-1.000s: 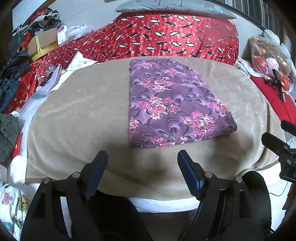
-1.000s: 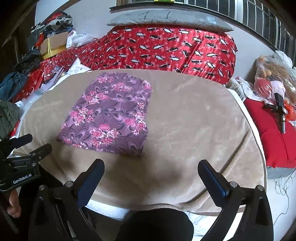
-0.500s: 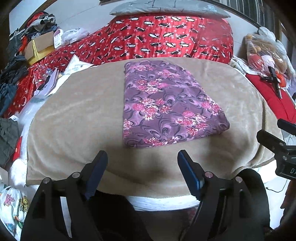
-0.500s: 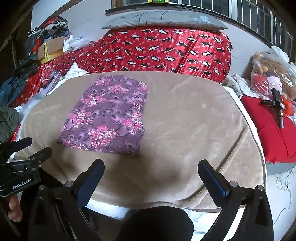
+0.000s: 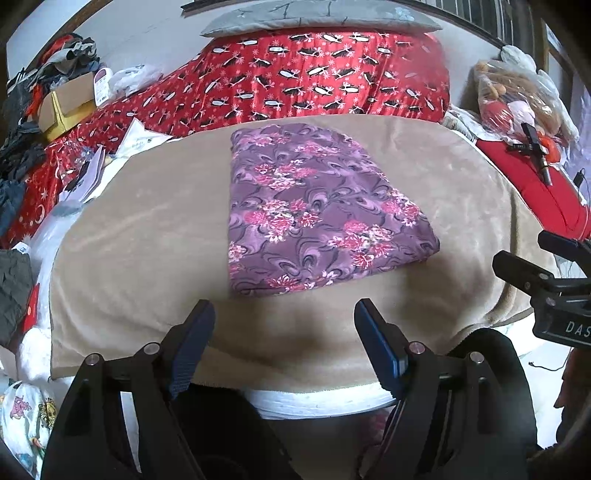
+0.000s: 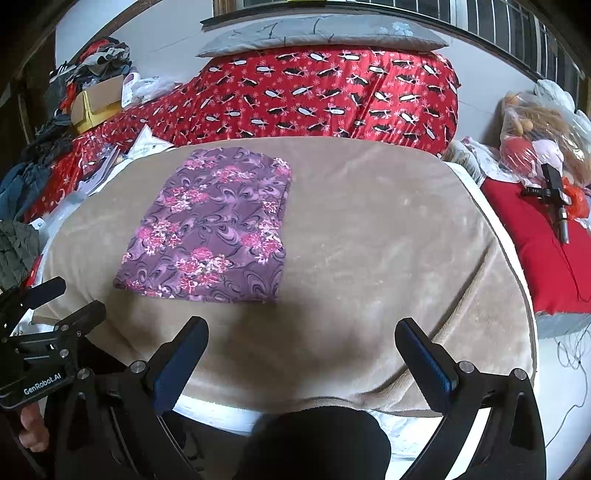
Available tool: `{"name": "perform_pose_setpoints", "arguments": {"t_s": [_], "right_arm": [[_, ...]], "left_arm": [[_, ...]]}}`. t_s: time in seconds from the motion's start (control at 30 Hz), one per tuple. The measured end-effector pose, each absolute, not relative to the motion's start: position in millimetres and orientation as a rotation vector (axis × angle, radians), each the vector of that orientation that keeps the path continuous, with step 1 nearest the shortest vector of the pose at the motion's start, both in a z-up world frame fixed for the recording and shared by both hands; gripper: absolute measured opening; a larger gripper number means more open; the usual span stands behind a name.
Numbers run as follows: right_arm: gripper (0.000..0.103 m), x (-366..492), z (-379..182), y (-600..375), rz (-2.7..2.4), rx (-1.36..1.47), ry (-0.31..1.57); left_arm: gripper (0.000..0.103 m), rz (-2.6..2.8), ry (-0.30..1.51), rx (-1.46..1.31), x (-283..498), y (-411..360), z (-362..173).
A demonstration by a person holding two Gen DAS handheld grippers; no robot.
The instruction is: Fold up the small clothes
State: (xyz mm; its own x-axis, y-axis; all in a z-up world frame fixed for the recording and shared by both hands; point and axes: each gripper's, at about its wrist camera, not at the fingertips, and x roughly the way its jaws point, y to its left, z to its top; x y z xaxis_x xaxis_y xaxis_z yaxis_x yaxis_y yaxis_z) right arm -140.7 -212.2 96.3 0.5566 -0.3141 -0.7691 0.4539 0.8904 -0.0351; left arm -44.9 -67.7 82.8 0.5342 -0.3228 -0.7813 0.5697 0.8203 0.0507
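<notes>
A purple garment with pink flowers (image 5: 314,210) lies folded flat in a rectangle on the beige blanket (image 5: 140,236); it also shows in the right wrist view (image 6: 214,229). My left gripper (image 5: 284,317) is open and empty, held near the blanket's front edge, short of the garment. My right gripper (image 6: 301,332) is open and empty, also at the front edge, to the right of the garment. Each gripper shows at the edge of the other's view, the right gripper (image 5: 546,266) and the left gripper (image 6: 48,306).
A red patterned quilt (image 5: 314,85) with a grey pillow (image 5: 317,18) lies behind the blanket. Clothes and a cardboard box (image 5: 66,103) pile at the left. A red cushion (image 6: 535,236) with a black tool (image 6: 554,195) and a bag of toys (image 6: 539,136) sit at the right.
Both grippers have drawn back and risen slightly, so the garment sits a little farther away in each view. The garment has not moved. Both grippers stay open.
</notes>
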Motion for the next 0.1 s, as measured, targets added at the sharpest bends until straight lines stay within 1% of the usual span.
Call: {"name": "perform_pose_setpoints", "arguments": {"t_s": [0.1], "right_arm": [[0.102, -141.5, 96.5, -214.3, -0.466, 0.18, 0.869]], "left_arm": [[0.078, -0.539, 0.866, 0.327, -43.9, -68.9, 80.9]]}}
